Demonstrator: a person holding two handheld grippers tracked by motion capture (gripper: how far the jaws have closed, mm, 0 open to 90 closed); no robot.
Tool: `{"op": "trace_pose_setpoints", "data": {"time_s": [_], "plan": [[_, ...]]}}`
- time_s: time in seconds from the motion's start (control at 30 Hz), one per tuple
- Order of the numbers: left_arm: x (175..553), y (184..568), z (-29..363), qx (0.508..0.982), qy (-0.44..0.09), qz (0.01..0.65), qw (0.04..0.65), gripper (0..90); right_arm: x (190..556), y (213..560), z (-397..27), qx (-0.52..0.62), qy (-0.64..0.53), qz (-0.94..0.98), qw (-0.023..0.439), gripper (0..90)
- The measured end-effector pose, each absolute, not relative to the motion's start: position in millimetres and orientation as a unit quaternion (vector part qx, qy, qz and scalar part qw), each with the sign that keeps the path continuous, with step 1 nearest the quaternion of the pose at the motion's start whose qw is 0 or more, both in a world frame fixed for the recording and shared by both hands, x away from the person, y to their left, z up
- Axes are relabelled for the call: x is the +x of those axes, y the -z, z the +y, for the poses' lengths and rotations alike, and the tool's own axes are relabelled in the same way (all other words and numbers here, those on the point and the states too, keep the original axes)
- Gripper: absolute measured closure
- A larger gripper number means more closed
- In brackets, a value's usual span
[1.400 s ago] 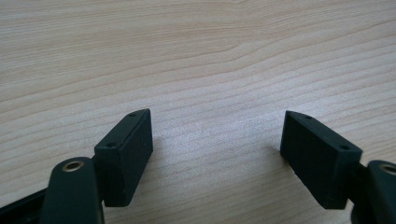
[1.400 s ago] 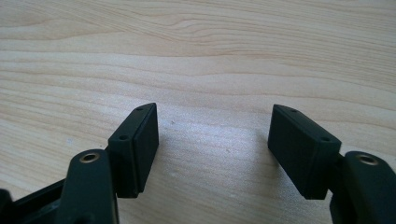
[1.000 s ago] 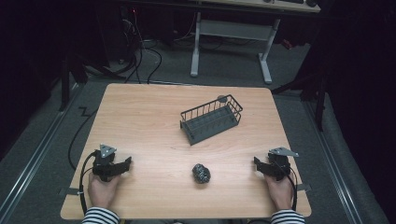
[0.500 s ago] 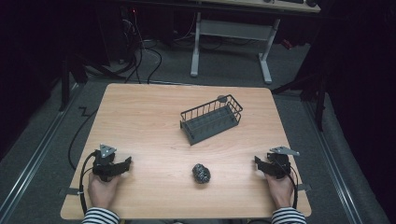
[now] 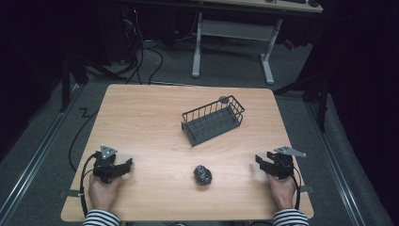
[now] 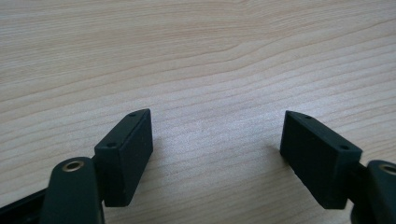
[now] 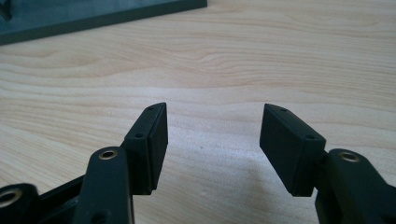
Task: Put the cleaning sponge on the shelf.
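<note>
The left gripper (image 5: 123,165) is resting on the table (image 5: 141,122) near its front left corner, and its jaws are standing wide apart with only bare wood between them. The right gripper (image 5: 261,162) is resting near the front right corner; its jaws have just been closing a little, but they are staying apart and are holding nothing. The dark ball (image 5: 203,174) is lying on the table between the two grippers, well apart from both, and the wire basket (image 5: 212,121) is standing behind it, nearer the far edge.
</note>
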State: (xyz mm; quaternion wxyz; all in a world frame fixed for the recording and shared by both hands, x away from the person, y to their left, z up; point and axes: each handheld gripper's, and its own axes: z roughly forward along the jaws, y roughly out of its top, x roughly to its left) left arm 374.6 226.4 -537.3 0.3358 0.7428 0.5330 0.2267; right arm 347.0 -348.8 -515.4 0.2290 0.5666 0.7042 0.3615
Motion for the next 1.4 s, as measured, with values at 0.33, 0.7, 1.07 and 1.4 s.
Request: {"op": "trace_pose_setpoints", "data": {"time_s": [0.33, 0.7, 1.07, 1.4], "plan": [[375, 537, 226, 0.743, -0.227, 0.533, 0.335, 25.9, 355, 493, -347, 0.557, -0.38, 0.702, 0.228, 44.8], [375, 537, 226, 0.743, -0.227, 0.533, 0.335, 25.9, 370, 466, -340, 0.539, -0.395, 0.708, 0.226, 46.3], [375, 537, 226, 0.743, -0.227, 0.533, 0.336, 25.9, 387, 450, -335, 0.53, -0.398, 0.711, 0.232, 46.3], [375, 537, 227, 0.742, -0.226, 0.534, 0.337, 25.9, 396, 439, -332, 0.526, -0.405, 0.711, 0.233, 46.3]]}}
